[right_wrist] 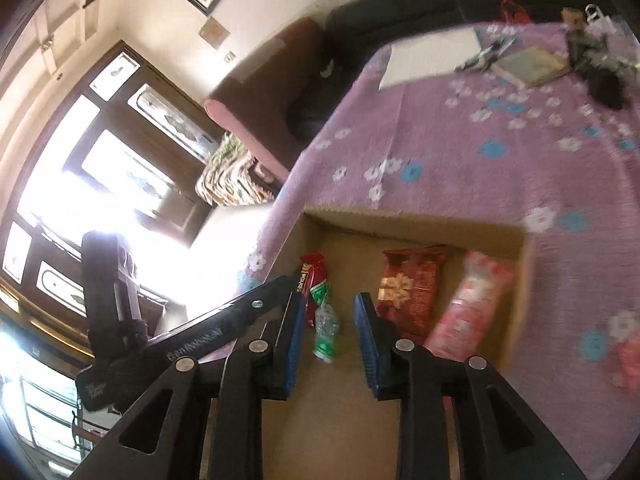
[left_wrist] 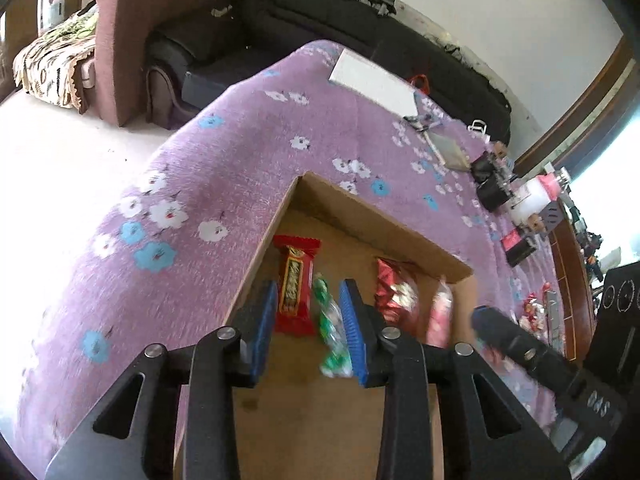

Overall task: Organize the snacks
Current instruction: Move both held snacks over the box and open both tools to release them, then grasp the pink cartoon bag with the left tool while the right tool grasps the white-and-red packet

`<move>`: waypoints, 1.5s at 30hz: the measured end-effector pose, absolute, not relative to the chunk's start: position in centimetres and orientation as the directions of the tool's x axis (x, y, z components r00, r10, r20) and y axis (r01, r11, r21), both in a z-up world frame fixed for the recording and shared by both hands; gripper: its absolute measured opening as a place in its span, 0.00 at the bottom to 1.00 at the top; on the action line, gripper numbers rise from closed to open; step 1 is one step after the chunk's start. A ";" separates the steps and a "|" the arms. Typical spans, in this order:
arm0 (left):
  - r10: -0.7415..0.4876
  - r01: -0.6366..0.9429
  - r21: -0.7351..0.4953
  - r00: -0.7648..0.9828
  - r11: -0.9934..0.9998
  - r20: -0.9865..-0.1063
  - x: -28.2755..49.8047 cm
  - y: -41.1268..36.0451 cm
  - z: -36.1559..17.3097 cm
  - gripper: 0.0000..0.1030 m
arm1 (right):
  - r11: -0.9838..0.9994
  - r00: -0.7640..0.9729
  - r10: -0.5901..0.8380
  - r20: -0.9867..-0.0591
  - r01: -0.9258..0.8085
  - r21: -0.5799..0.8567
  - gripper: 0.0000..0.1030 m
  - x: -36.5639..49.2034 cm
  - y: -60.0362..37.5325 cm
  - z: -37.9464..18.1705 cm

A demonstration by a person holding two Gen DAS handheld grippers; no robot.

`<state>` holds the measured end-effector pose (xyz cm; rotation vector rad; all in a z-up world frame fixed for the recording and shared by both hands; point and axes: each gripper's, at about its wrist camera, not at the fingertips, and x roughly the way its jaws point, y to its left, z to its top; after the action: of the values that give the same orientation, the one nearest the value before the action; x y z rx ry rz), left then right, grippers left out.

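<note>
An open cardboard box [left_wrist: 360, 212] [right_wrist: 420, 216] sits on a purple flowered cloth. In it lie a red bar wrapper [left_wrist: 296, 284] [right_wrist: 314, 276], a green candy packet [left_wrist: 330, 328] [right_wrist: 326, 332], a dark red snack bag [left_wrist: 396, 292] [right_wrist: 412, 288] and a pink packet [left_wrist: 440, 316] [right_wrist: 468, 304]. My left gripper [left_wrist: 310, 328] is open and empty above the box, over the red bar and green packet. My right gripper [right_wrist: 328, 336] is open and empty above the green packet; it also shows in the left wrist view [left_wrist: 520, 348].
More snack packets [left_wrist: 536, 312] lie on the cloth right of the box. A white sheet [left_wrist: 372, 80], a book [right_wrist: 528, 64] and small dark items [left_wrist: 492, 184] lie at the far side. A black sofa [left_wrist: 320, 12] and a pink armchair [left_wrist: 120, 20] stand beyond.
</note>
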<state>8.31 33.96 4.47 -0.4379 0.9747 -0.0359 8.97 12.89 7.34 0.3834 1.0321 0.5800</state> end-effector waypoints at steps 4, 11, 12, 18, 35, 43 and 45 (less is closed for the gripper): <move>-0.236 -0.140 -0.398 0.613 0.907 -0.754 5.4 32.7 6.8 0.62 | 0.807 0.456 0.584 -0.672 -0.240 0.539 0.33 6.8 7.4 9.0; -0.325 -0.044 -0.440 0.609 0.897 -0.724 2.2 28.0 8.1 0.62 | 0.877 0.576 0.413 -0.705 -0.042 0.479 0.34 3.2 -4.8 8.4; -0.336 -0.030 -0.441 0.602 0.897 -0.724 2.0 27.0 8.0 0.62 | 0.885 0.577 0.386 -0.720 -0.012 0.465 0.34 2.7 -6.2 7.9; -0.379 0.053 -0.420 0.541 0.906 -0.750 1.3 21.3 7.2 0.62 | 0.894 0.586 0.331 -0.739 0.057 0.445 0.34 1.4 -9.7 6.1; -0.345 0.117 -0.337 0.530 0.934 -0.774 0.2 16.5 7.5 0.62 | 0.961 0.499 0.239 -0.833 0.002 0.277 0.19 4.3 -6.0 2.0; -0.337 0.225 -0.258 0.483 0.940 -0.808 3.4 10.8 6.2 0.62 | 0.962 0.518 0.240 -0.821 -0.012 0.273 0.21 -2.4 -9.6 2.3; -0.332 0.256 -0.234 0.465 0.938 -0.821 5.0 8.8 5.5 0.62 | 0.955 0.548 0.251 -0.798 -0.007 0.296 0.25 -2.9 -10.8 1.9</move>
<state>5.00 8.81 5.54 -0.0816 1.0256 -0.3615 -2.92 -10.78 1.88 0.2719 0.9826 0.1547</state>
